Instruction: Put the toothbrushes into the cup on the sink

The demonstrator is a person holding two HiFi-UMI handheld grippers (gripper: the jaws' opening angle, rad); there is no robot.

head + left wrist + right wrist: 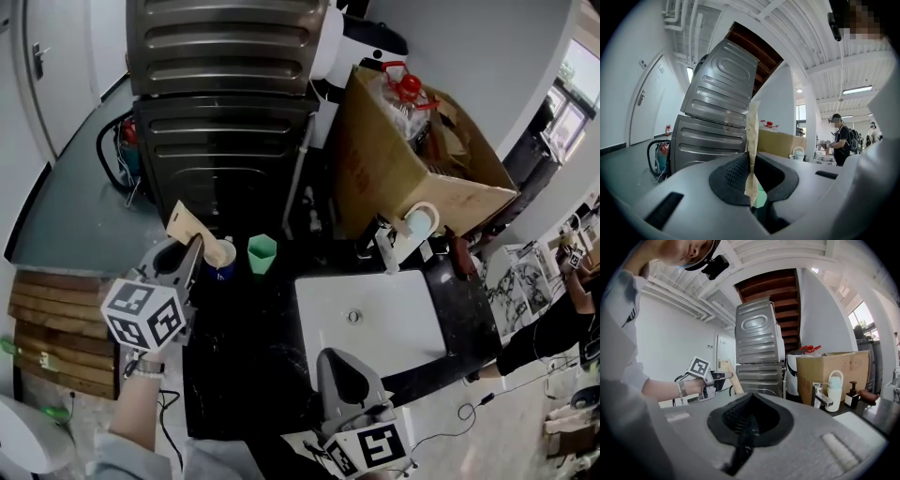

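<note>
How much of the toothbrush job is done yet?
Nothing looks done yet: the green cup by the sink shows no toothbrush inside. In hand: the left hand-held gripper is clamped on a tan toothbrush, close to the cup. Left: get that toothbrush into the cup.

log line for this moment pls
left claw: shut on tan pack | right claw: shut | green cup: left of sink

Grey left hand-held gripper [199, 246]; black-white marker cube [142, 314]; wristband [147, 367]; pale sleeve [127, 461].
</note>
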